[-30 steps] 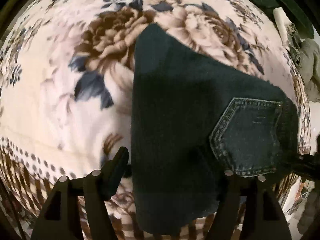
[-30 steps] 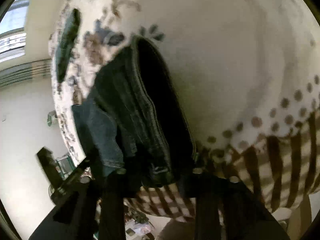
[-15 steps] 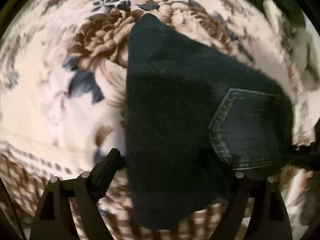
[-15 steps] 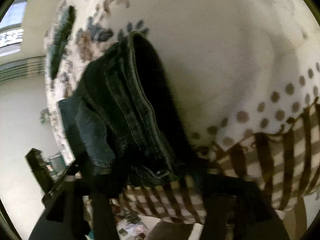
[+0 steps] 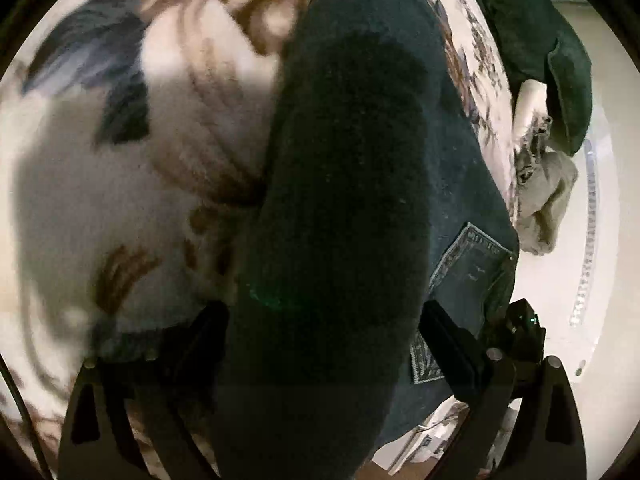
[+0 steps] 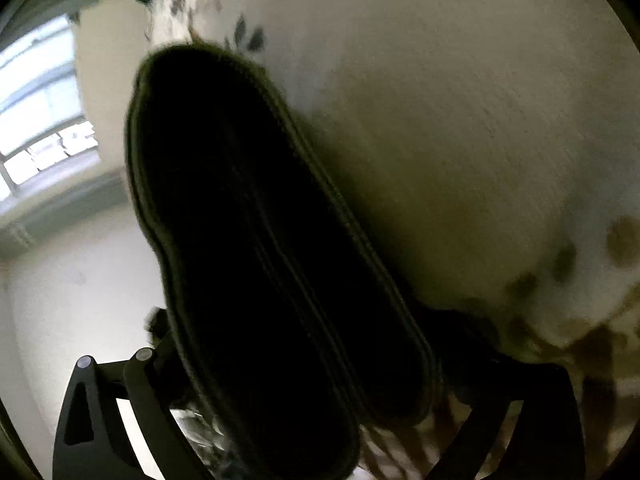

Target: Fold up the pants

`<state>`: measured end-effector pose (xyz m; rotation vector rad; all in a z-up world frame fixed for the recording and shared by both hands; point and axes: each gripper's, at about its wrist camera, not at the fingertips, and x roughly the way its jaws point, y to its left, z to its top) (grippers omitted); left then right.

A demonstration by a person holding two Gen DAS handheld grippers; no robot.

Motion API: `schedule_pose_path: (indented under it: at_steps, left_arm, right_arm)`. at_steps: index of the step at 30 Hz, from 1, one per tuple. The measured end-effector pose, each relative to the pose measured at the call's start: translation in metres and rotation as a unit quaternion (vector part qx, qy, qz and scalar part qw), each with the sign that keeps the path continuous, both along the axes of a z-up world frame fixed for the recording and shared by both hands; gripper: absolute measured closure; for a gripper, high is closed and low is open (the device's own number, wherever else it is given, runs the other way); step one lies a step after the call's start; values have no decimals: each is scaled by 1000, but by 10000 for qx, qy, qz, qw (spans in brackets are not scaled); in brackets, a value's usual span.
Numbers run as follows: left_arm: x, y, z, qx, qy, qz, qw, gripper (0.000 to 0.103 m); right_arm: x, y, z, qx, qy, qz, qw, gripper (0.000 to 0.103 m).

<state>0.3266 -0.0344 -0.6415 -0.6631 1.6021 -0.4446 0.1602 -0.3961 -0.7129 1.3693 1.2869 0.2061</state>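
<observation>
The pants (image 5: 344,208), dark denim with a back pocket (image 5: 472,264) showing, hang between your two tools above the floral blanket (image 5: 120,168), near its checked edge, lifted so a fold can be carried over, I judge. Your left tongs (image 5: 324,332) stand spread wide with the cloth bulging between the fingers; whether they pinch it I cannot tell. Your right tongs (image 6: 304,396) straddle the stacked seams likewise; grip unclear. A green garment (image 5: 552,60) lies at the blanket's far edge.
</observation>
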Motion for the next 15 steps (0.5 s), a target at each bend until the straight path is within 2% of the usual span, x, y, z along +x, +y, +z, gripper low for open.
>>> schedule_pose_path:
  at_steps: [1, 2, 4, 5, 6, 7, 9, 11, 15]
  left_arm:
    - [-1, 0, 2, -30, -50, -25, 10000, 6]
    - [-1, -2, 3, -20, -148, -69, 9999, 14]
    - [-6, -7, 14, 58, -490, -252, 9985, 38]
    - [-7, -8, 19, 130, -570, -304, 9978, 47]
    - [-7, -8, 22, 162, -609, -324, 9975, 51]
    - [-9, -7, 27, 181, -644, -302, 9973, 61]
    - [-12, -6, 37, 206, -767, -383, 9961, 66]
    - [-17, -2, 51, 260, -906, -484, 9944, 71]
    - [-15, 12, 75, 147, -984, -493, 9938, 74]
  right_arm:
    - [-1, 0, -1, -5, -24, -78, 10000, 0]
    - [-2, 1, 0, -101, -25, -130, 9999, 2]
    - [-2, 7, 8, -460, 70, -69, 9989, 14]
    - [-4, 8, 13, -586, 73, -96, 9982, 30]
    - [-7, 9, 20, -628, 52, -164, 9979, 43]
    - [-9, 10, 25, -658, 19, -189, 9976, 47]
    - [-11, 16, 44, -857, -61, -158, 9962, 55]
    - [-10, 28, 67, -1110, -191, -51, 9936, 58]
    - [-14, 48, 111, -1379, -290, 27, 9900, 59]
